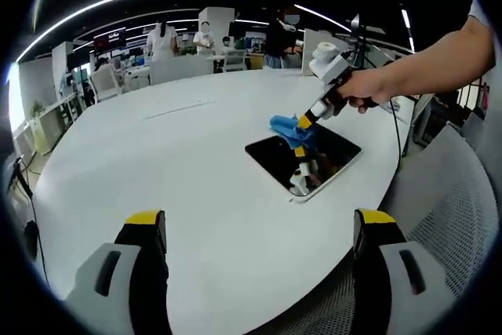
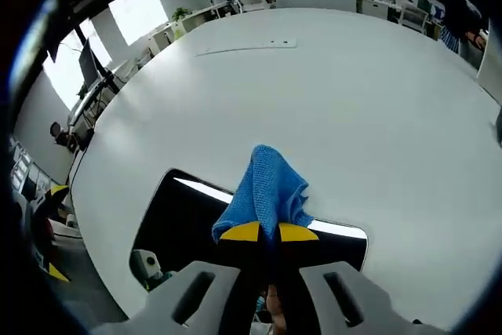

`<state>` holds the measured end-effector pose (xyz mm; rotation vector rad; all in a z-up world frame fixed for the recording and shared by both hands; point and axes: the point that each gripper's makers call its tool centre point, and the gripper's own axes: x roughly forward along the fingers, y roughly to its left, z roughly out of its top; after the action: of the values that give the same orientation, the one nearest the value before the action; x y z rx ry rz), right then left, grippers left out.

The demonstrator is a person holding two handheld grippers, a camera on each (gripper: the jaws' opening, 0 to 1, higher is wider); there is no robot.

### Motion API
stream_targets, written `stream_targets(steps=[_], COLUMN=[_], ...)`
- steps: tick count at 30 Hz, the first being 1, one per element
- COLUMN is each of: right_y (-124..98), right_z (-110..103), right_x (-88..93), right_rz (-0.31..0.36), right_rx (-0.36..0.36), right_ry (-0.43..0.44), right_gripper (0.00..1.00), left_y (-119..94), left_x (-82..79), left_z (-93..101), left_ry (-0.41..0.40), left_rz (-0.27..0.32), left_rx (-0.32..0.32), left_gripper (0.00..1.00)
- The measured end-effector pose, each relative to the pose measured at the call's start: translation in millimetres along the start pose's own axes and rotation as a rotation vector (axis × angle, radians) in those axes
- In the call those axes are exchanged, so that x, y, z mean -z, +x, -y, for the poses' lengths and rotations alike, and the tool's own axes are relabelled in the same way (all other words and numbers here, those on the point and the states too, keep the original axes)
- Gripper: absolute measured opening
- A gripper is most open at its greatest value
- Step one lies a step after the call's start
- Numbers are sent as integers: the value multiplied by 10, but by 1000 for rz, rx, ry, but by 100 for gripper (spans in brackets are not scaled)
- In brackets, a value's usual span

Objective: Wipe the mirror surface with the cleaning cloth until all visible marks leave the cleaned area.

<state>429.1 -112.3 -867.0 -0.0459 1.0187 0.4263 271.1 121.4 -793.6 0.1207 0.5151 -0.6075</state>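
Cleaning cloth (image 2: 265,191): blue, nubby woven fabric, soft folds. Mirror (image 1: 276,158): dark glossy glass, reflective, near table edge. Table (image 2: 314,92): smooth matt white. Right claw (image 2: 269,232): yellow tips, grey plastic.

A broad white tabletop (image 1: 180,162) with a rounded edge carries the scene, its pale surface running far back toward the room. A dark rectangular mirror (image 1: 329,154) lies flat on it, close to the near curved edge, with rounded corners and a thin light rim. In the right gripper view the same mirror (image 2: 176,217) sits at the tabletop's (image 2: 329,92) near side. Farther back, a thin straight seam with small marks (image 2: 247,47) crosses the white surface.
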Motion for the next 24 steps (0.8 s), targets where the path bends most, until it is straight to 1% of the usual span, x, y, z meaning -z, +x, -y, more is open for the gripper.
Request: stream_targets(steps=[3,10,14,16,21,24], right_y=[-16,-63,-111,-119,-111,-107], right_z=[52,180,306,341,336,346], right_x=[4,38,69,74,78,74], right_rz=[-4,-9,-18,-20,-20,-17], right_rx=[2,17,46,49,59,72], right_ry=[24,26,42,50,37,49], right_gripper=[1,1,1,1,1,1], left_y=[-4,0,2,5,8,6], left_x=[4,32,41,45,39,37], left_z=[-2,7,9,14,22,6], left_ry=[-2,6,7,5,3,10], left_rz=[0,-16,-23,-24,-23,-24], left_rx=[-3,-3,0,3,7,-3], left_gripper=[99,99,99,99,99,99])
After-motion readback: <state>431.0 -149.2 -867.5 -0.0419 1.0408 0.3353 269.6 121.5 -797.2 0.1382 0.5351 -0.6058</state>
